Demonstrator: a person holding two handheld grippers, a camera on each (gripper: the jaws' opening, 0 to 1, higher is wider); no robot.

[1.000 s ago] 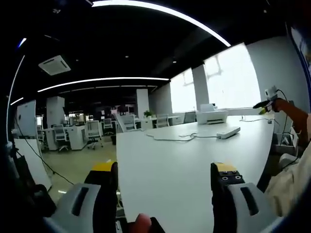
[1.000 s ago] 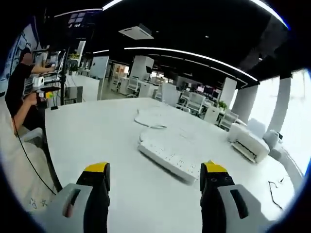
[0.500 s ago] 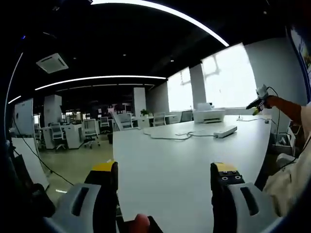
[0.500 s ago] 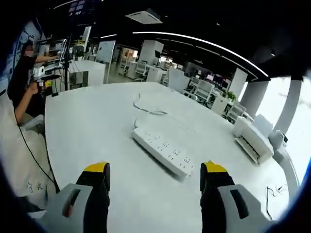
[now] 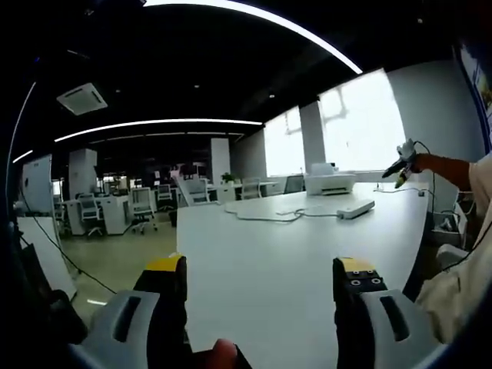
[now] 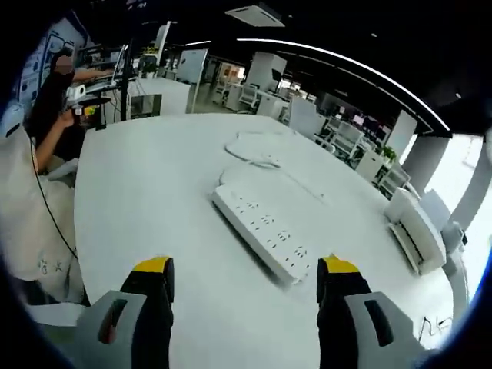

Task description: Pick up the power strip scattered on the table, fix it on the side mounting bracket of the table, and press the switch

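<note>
A long white power strip (image 6: 263, 232) lies flat on the white table (image 6: 146, 200), its white cord (image 6: 257, 150) looping away behind it. My right gripper (image 6: 242, 275) hovers open just short of the strip's near end, nothing between its yellow-tipped jaws. In the left gripper view the same power strip (image 5: 355, 208) shows small and far across the table (image 5: 269, 261), with its cord (image 5: 273, 217) trailing left. My left gripper (image 5: 260, 273) is open over the near table edge, far from the strip. The right gripper (image 5: 400, 164) appears at the far right, held up by an arm.
A white printer (image 5: 330, 182) sits at the table's far end, also seen as a printer (image 6: 419, 231) beyond the strip. A person (image 6: 58, 88) works at a desk to the left. Office desks and chairs (image 5: 142, 207) fill the room past the table's left edge.
The right gripper view has tilted down and moved closer over the power strip, which now sits larger between the jaws. The left gripper view has barely shifted.
</note>
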